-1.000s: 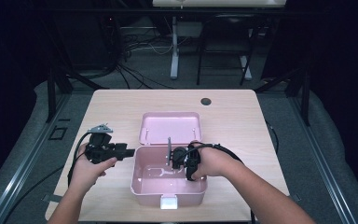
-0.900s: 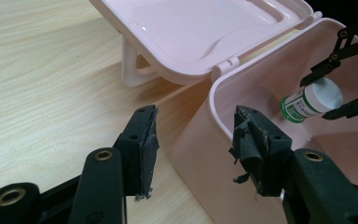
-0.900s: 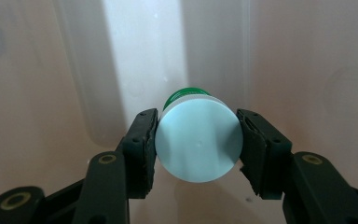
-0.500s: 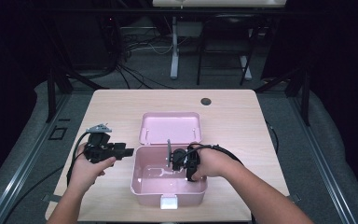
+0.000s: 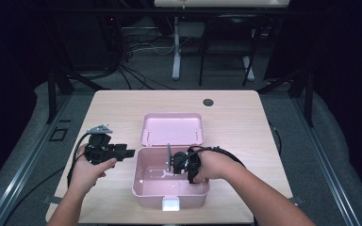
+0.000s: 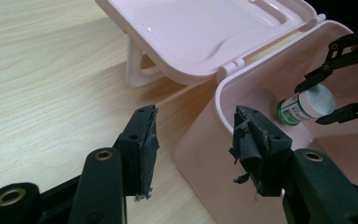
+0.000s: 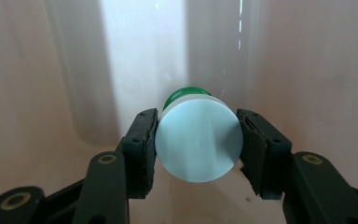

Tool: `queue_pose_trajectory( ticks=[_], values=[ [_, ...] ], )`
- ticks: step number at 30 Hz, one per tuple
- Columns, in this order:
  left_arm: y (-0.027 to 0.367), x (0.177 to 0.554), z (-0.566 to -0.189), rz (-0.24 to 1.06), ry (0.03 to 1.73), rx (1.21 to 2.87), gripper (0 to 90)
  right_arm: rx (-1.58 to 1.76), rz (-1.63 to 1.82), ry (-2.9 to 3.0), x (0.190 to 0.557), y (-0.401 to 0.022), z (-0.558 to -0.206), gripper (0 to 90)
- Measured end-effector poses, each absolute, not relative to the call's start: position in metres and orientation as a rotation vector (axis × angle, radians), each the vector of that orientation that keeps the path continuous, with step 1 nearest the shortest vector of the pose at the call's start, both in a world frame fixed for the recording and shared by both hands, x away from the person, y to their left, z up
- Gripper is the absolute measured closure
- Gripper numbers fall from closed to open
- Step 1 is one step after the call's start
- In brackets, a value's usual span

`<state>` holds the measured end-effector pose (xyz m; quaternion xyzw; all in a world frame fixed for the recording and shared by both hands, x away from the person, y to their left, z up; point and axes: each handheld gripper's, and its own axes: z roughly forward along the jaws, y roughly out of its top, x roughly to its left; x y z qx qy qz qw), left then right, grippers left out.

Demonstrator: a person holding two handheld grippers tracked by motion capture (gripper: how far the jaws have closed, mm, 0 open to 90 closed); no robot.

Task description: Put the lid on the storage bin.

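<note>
A small bottle (image 7: 198, 140) with a white cap and a green label is sitting between the jaws of the right gripper (image 7: 198, 144), its cap facing the camera in the right gripper view. Both black pads are pressing on the sides of the cap, so the jaws are pinching the bottle. In the left gripper view the same bottle (image 6: 306, 105) is lying on its side inside the pink box (image 6: 200, 149), held near the far inner wall, and the right gripper (image 6: 324, 100) is reaching in from the right edge of the picture.

In the high view the right gripper (image 5: 173, 162) is pointing left, down inside the open box (image 5: 143, 188), with the person's right hand (image 5: 214, 165) wrapped around it over the box's right half. The bottle itself is too small to make out there.

The box's lid (image 5: 172, 128) is lying flat on the table behind the box, hinged open.

The left gripper (image 6: 193, 140) is hovering just beside the box's left wall, its jaws spread with nothing pressed between them; one pad is lining up with the box's rim in the left gripper view. In the high view the left gripper (image 5: 131, 153) is pointing right toward the box, with the left hand (image 5: 89, 169) holding it over the wooden table (image 5: 245, 122).
</note>
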<state>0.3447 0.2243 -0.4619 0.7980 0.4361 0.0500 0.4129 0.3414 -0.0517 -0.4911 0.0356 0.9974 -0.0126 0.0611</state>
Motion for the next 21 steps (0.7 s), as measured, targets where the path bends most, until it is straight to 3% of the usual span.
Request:
queue_pose_trajectory(
  ticks=[21],
  values=[
    [0.225, 0.345, -0.462, 0.128, 1.100, 2.004, 49.8, 0.071, -0.116, 3.021, 0.343, -0.049, -0.505, 50.1]
  ],
)
